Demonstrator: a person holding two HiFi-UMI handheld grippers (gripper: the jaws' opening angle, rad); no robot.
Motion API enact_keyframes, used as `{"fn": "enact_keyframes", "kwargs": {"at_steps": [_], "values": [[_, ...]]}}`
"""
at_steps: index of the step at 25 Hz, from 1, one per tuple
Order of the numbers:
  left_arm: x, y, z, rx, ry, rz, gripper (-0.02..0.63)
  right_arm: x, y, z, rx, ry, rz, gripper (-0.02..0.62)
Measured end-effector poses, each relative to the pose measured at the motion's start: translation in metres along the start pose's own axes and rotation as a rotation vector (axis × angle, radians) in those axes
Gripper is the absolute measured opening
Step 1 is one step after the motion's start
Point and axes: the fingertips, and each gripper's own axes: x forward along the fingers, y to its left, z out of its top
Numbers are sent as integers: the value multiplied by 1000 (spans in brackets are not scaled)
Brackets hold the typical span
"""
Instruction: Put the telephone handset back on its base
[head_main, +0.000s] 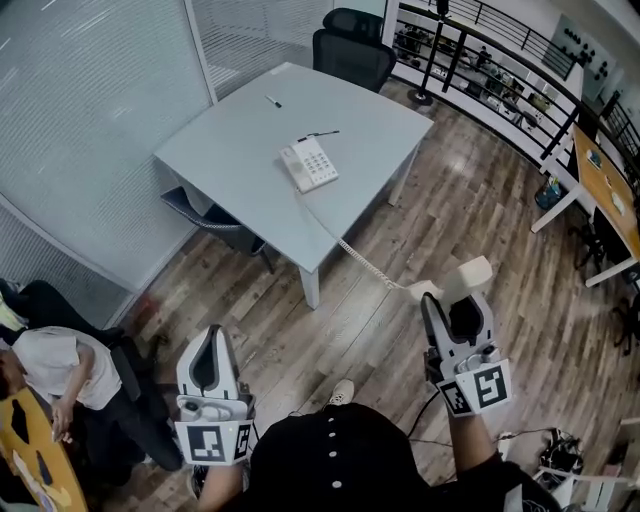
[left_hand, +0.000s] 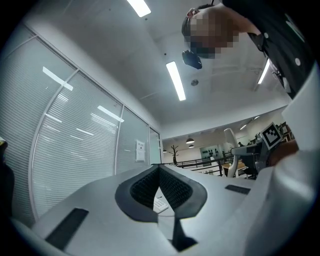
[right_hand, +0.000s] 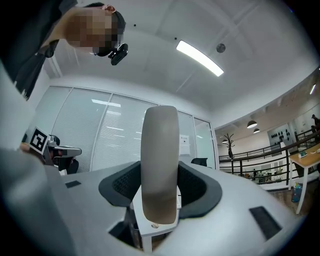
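Right gripper (head_main: 455, 308): jaws stood wide and were clamped on the cream plastic telephone handset (head_main: 472, 272); the right gripper view showed the black pads pressing both of its sides.
Handset attitude: upright between the pads, its upper end above the jaw tips.
Handset location: held in the air over the brown wood-plank floor (head_main: 470, 190), at the person's front right, well apart from the base.
Cord: a white coiled cord (head_main: 365, 262) ran from the table's near edge to the handset's lower end.
Base: the off-white push-button telephone base (head_main: 309, 164) lay near the middle of the pale grey square table (head_main: 235, 150), keypad up, handset rest bare.
Left gripper (head_main: 211, 340): jaw tips pressed together, nothing held; it was held low at the person's left.
Table, other items: a small dark pen (head_main: 272, 101) lay toward the far side, apart from the base.
Surroundings: a black office chair (head_main: 352, 50) stood at the table's far corner; a seated person in a white top (head_main: 50, 365) was at lower left.
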Motion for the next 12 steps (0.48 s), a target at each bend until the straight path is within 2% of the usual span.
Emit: {"fn": "enact_keyframes", "kwargs": {"at_steps": [12], "values": [[12,-22,-7,18,39,41,14,16,-21,-20,29,17,46,235]]}}
